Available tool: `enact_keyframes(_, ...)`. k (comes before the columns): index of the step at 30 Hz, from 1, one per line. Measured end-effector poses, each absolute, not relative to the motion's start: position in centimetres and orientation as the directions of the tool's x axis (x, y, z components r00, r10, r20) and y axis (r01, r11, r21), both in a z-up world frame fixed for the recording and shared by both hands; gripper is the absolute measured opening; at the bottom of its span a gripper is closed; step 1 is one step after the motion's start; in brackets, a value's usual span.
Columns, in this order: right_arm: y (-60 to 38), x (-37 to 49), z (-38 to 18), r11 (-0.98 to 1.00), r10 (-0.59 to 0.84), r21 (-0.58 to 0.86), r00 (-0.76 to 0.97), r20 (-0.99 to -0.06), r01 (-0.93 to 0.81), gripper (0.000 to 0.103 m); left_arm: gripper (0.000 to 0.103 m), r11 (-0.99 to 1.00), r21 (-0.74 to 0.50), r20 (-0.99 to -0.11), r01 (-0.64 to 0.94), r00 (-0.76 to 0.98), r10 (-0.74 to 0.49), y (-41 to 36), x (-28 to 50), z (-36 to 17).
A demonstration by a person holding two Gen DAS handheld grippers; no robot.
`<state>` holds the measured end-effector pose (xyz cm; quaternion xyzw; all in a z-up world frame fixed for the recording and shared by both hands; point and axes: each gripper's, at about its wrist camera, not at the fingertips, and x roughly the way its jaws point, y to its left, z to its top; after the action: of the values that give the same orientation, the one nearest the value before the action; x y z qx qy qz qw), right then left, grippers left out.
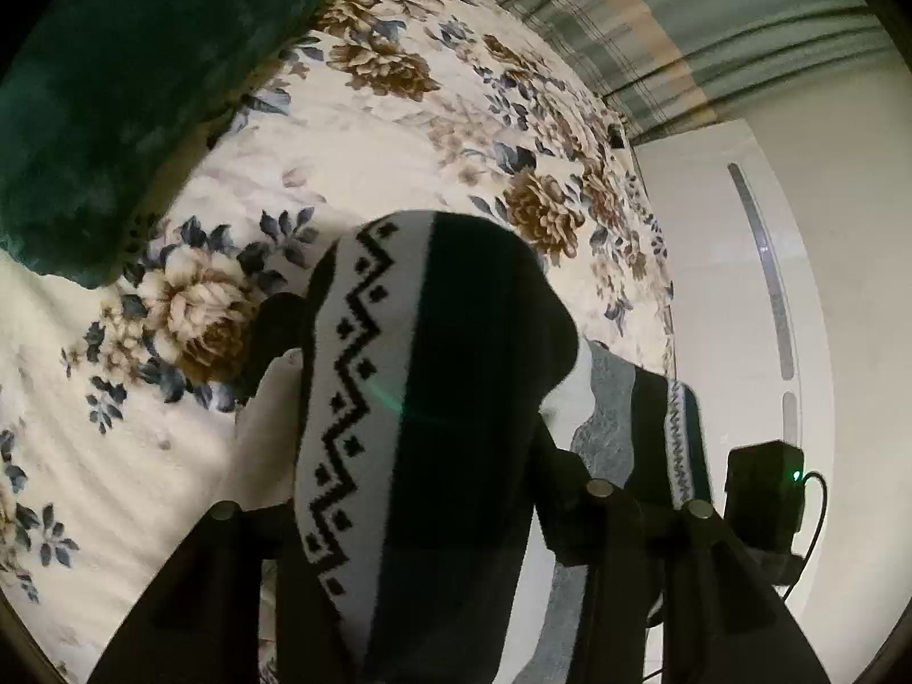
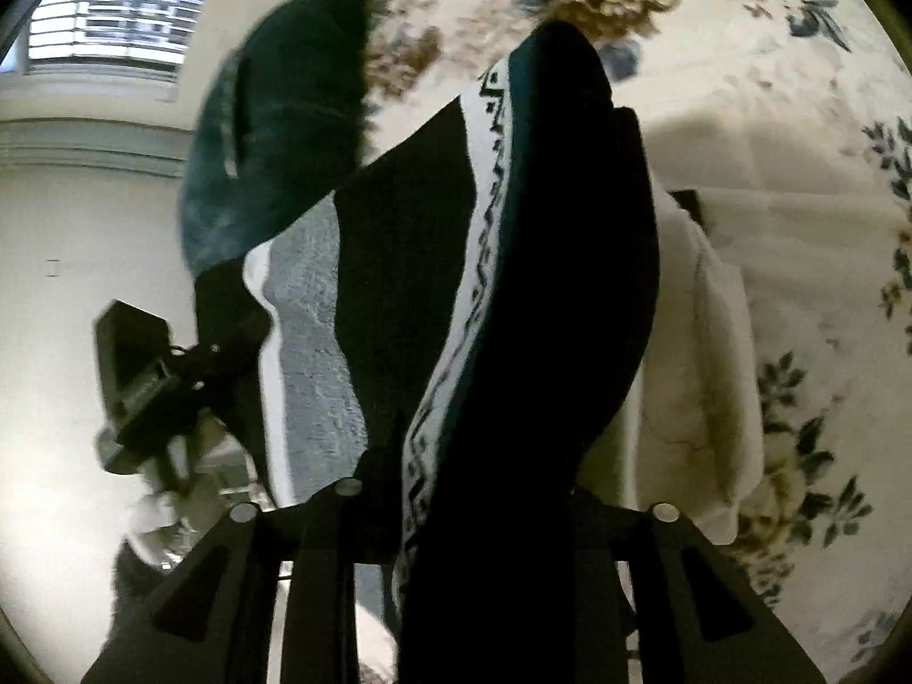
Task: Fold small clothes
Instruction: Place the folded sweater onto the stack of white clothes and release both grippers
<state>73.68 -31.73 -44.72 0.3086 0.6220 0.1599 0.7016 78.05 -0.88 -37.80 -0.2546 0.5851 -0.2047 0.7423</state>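
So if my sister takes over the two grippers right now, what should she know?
Left gripper: shut on the dark garment with the white zigzag stripe, held up above the floral bedspread.
Right gripper: shut on the same garment, another part of it.
The cloth hangs between the two grippers in the air, not lying flat. A green pillow sits at the bed's edge.
Done: garment picked up. No fold is visible yet.
Left: probably lay it flat on the bedspread, then fold it.
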Motion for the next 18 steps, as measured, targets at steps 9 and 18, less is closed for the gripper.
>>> enact_keyframes(9,-30.9,72.7,-38.2,0.969,0.155,0.204,0.296,-0.943,0.141,0.103,0.103,0.933,-0.36,-0.837,0.011,0.438,-0.328,-0.5,76.9,-33.1)
enact_keyframes(18,-30.3,64.1,-32.7,0.987,-0.117,-0.066,0.372,-0.921,0.148,0.103,0.103,0.994,-0.107,-0.875,0.003,0.475,-0.095,-3.8,67.5,-29.9)
